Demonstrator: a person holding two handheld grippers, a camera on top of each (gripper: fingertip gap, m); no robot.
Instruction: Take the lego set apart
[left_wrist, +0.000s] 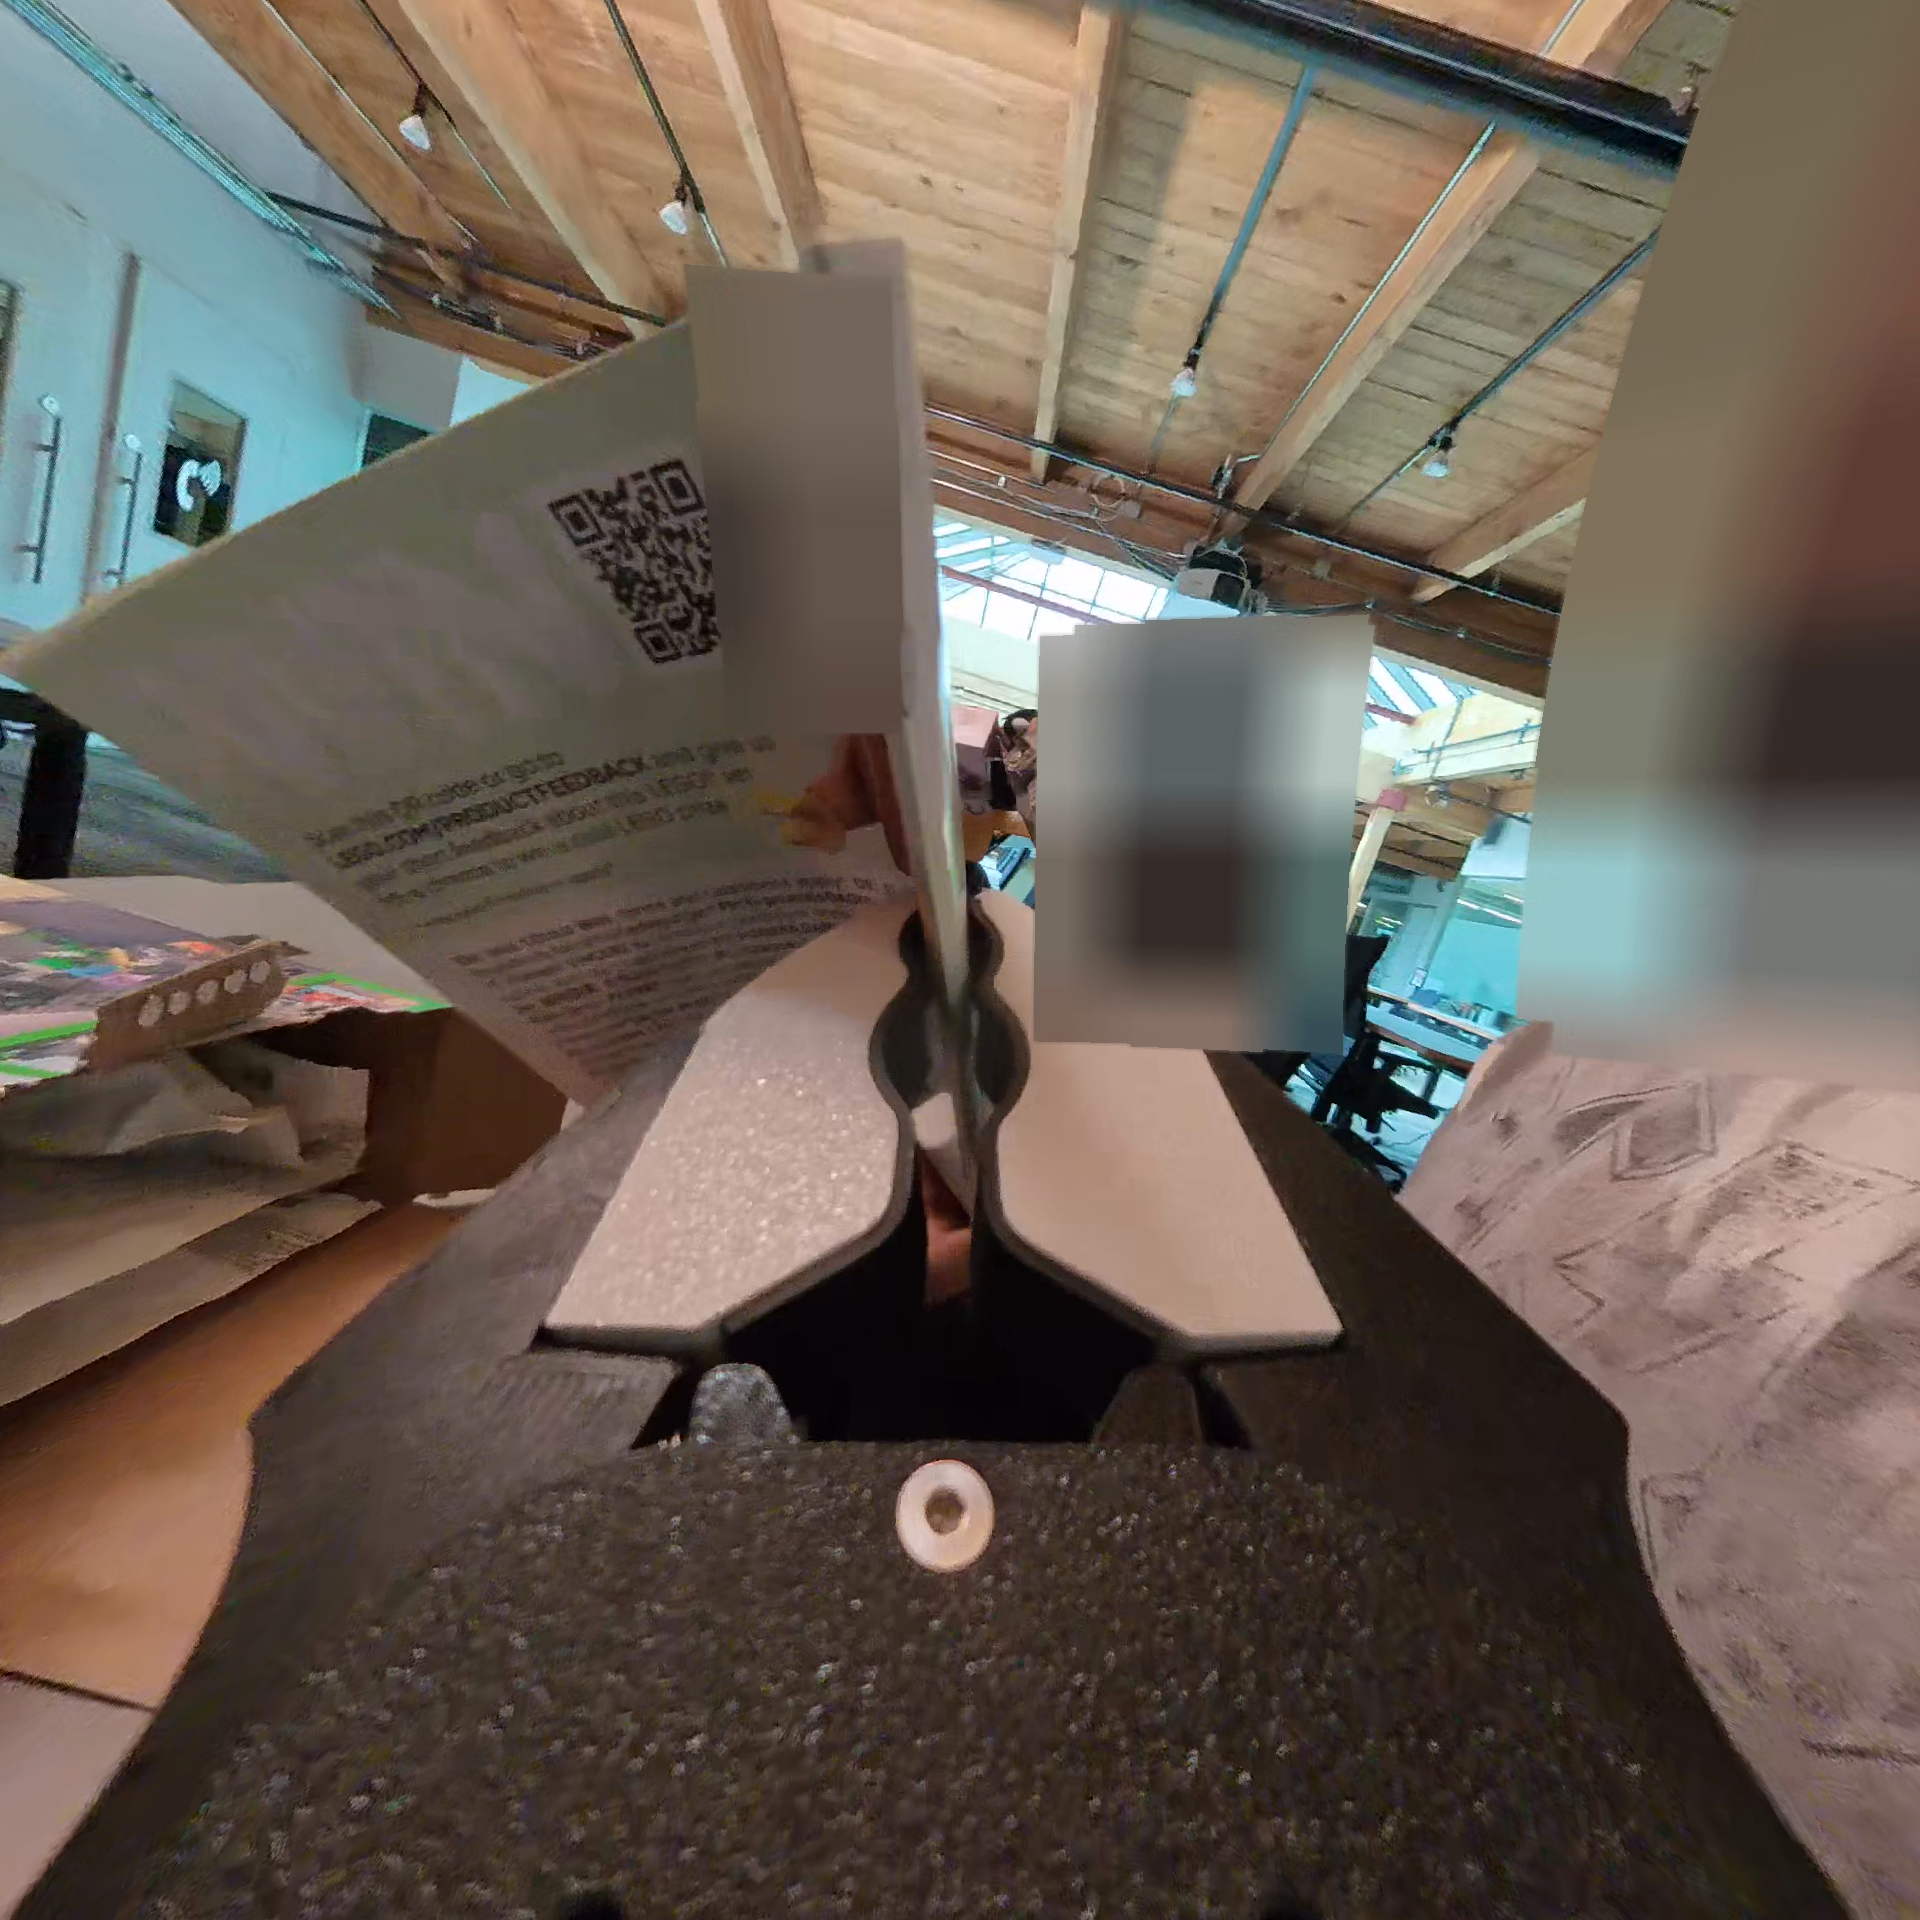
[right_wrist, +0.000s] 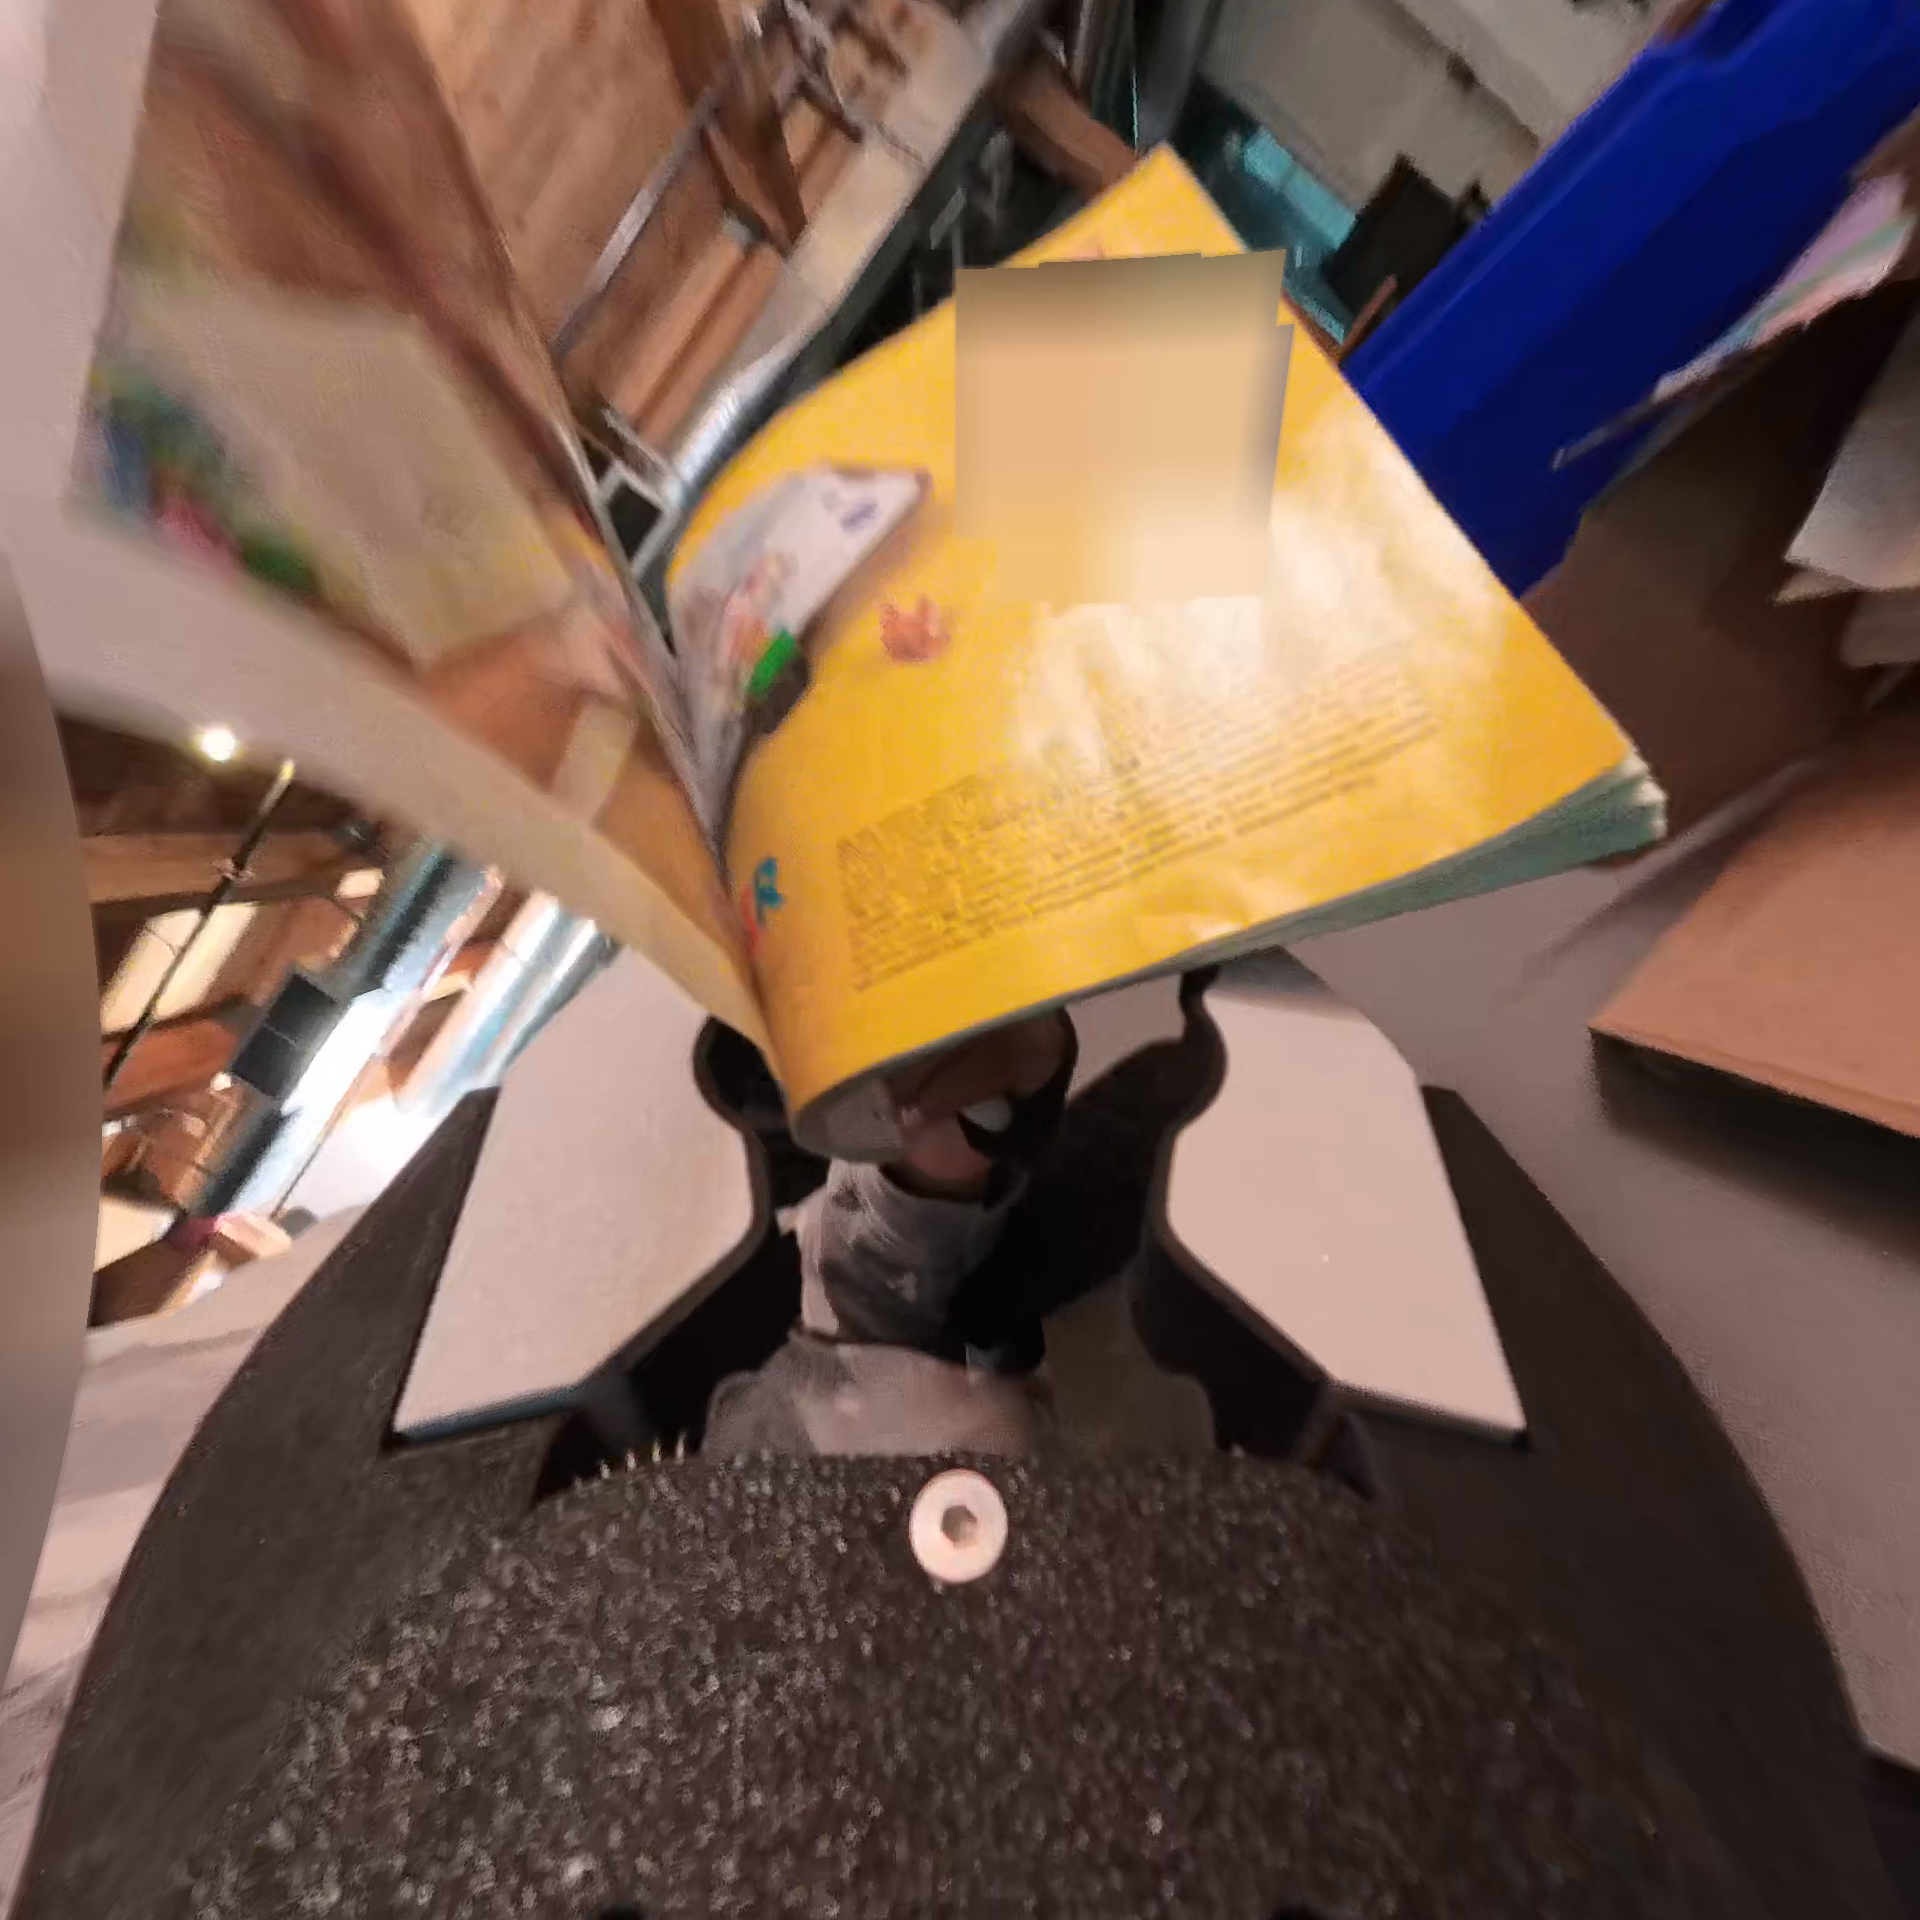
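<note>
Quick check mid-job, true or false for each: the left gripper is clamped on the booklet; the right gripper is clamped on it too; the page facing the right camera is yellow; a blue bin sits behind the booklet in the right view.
1. The left gripper is shut on the booklet. True.
2. The right gripper is shut on the booklet. False: its jaws stand apart, the booklet hanging above them.
3. The page facing the right camera is green. False: yellow.
4. A blue bin sits behind the booklet. True.
</note>
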